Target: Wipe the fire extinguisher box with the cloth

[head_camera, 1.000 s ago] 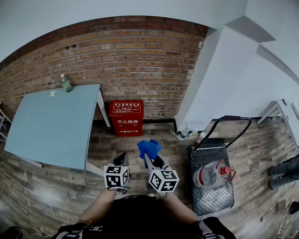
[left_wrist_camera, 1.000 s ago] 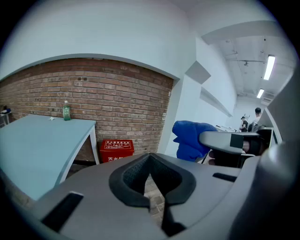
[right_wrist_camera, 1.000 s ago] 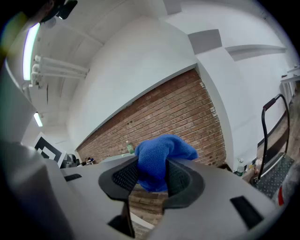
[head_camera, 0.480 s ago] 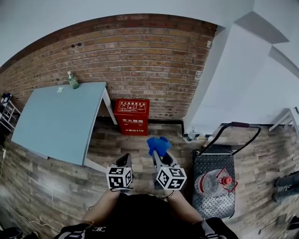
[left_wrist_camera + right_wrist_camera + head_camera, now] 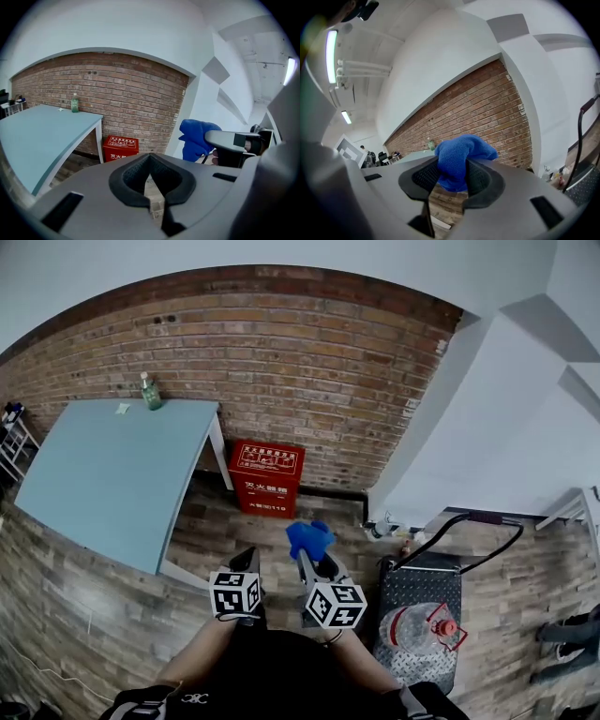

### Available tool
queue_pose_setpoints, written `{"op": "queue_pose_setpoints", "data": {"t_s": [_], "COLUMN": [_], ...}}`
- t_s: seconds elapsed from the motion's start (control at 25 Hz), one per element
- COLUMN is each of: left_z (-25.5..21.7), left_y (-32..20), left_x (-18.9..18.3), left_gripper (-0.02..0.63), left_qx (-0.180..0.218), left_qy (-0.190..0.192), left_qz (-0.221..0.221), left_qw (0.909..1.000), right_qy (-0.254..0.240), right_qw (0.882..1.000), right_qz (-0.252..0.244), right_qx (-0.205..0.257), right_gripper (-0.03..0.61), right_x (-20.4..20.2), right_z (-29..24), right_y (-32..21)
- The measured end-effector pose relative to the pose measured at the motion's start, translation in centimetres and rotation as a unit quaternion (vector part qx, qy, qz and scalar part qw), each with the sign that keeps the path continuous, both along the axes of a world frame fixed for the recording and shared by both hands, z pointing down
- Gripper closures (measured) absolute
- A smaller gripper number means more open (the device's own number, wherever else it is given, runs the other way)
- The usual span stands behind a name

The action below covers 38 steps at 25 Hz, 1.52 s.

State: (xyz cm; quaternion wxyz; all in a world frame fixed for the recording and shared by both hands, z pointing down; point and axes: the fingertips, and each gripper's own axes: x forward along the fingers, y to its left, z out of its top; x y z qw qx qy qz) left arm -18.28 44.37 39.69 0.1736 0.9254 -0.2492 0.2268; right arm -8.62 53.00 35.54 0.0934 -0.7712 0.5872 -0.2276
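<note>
The red fire extinguisher box (image 5: 263, 479) stands on the floor against the brick wall, beside the table leg; in the left gripper view the box (image 5: 120, 146) is ahead and low. My right gripper (image 5: 306, 557) is shut on a crumpled blue cloth (image 5: 307, 537), held above the floor well short of the box. In the right gripper view the cloth (image 5: 461, 159) bulges up from between the pads of the right gripper (image 5: 450, 177). My left gripper (image 5: 246, 558) hangs beside it, shut and empty (image 5: 151, 178). From there the cloth (image 5: 196, 138) shows to the right.
A light blue table (image 5: 103, 474) with a green bottle (image 5: 148, 392) on it stands left of the box. A hand cart (image 5: 422, 615) carrying a water jug (image 5: 412, 626) is at the right. A white pillar (image 5: 450, 446) juts out right of the box.
The head view has swung a little, so the table and cart sit differently in the picture. Both grippers stay near the body, the right one still holding the cloth.
</note>
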Motion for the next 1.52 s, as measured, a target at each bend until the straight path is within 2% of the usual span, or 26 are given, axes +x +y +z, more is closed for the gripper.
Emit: {"op": "queue_pose_setpoints", "data": {"t_s": [0.36, 0.64, 0.84, 1.04, 1.24, 1.52], "left_z": [-2.2, -3.2, -3.5, -2.9, -1.6, 0.6], "left_y": [-10.2, -18.1, -23.6, -27.3, -29.3, -30.7], "left_x": [7.0, 9.5, 9.9, 9.5, 9.1, 7.9], "left_gripper": [0.609, 0.609, 0.609, 0.607, 0.609, 0.608], "left_qx": [-0.002, 0.006, 0.005, -0.014, -0.038, -0.063], "left_qy": [0.033, 0.038, 0.04, 0.052, 0.058, 0.041], "left_qz": [0.041, 0.069, 0.074, 0.074, 0.072, 0.068], "left_qw": [0.9986, 0.9969, 0.9964, 0.9958, 0.995, 0.9948], "right_qy": [0.012, 0.022, 0.028, 0.032, 0.035, 0.027], "right_qw": [0.999, 0.999, 0.999, 0.998, 0.996, 0.995], "right_qz": [0.027, 0.03, 0.034, 0.031, 0.019, 0.012], "right_qx": [-0.023, -0.026, -0.032, -0.051, -0.081, -0.1], "right_gripper": [0.425, 0.425, 0.425, 0.425, 0.425, 0.425], "right_x": [4.7, 5.7, 6.1, 5.1, 3.9, 3.2], "right_z": [-1.0, -1.8, -1.9, -1.4, -0.2, 0.9], "right_y": [-9.0, -17.6, -23.0, -26.9, -28.9, -30.9]}}
